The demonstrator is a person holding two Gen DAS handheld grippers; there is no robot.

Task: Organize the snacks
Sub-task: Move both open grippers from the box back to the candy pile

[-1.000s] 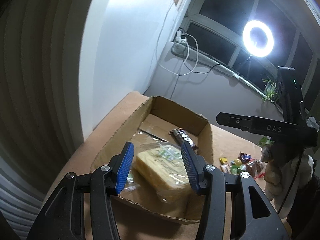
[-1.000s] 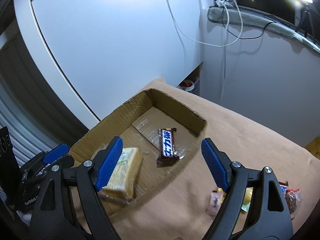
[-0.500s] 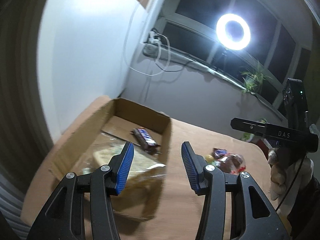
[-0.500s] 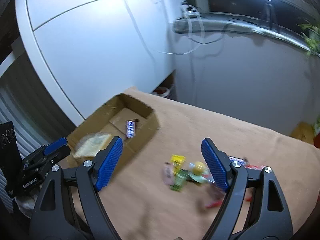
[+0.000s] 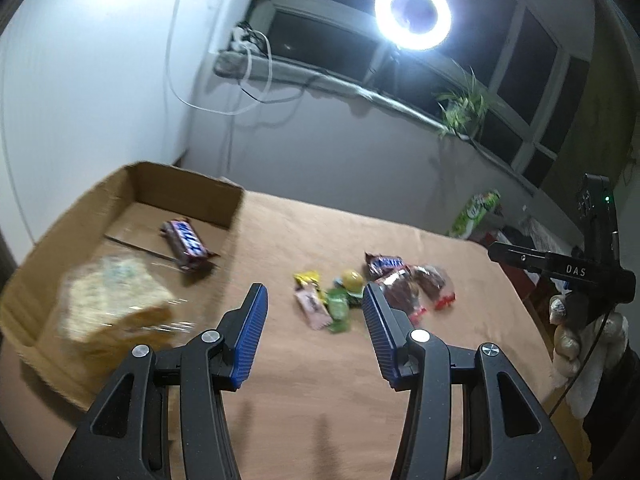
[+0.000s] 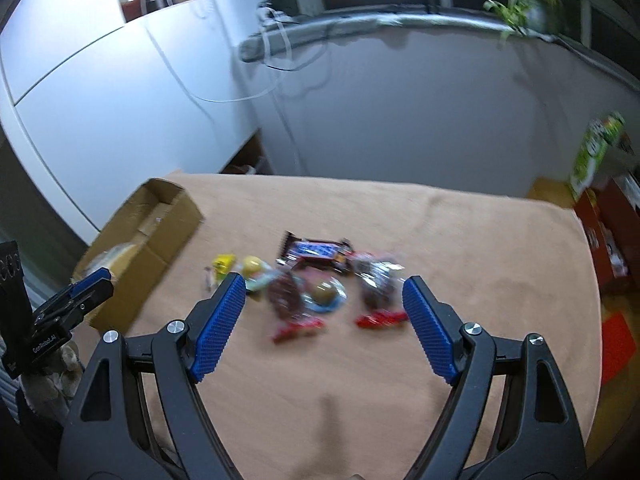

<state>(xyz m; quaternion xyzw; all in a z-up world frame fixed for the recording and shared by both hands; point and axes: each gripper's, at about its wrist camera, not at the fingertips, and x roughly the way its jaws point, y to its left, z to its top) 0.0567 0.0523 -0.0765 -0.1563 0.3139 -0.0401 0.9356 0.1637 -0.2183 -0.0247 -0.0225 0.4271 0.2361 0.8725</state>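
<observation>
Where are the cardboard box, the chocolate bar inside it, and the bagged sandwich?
cardboard box (image 5: 188,196), left wrist view, on its far wall.
chocolate bar (image 5: 186,243), left wrist view, on the middle of its wrapper.
sandwich (image 5: 116,300), left wrist view, on the top face of the bread.

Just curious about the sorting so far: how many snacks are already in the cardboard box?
2: a chocolate bar lying mid-box, and a wrapped cake at the near end. The view is blurred, so something small could be hidden.
</observation>
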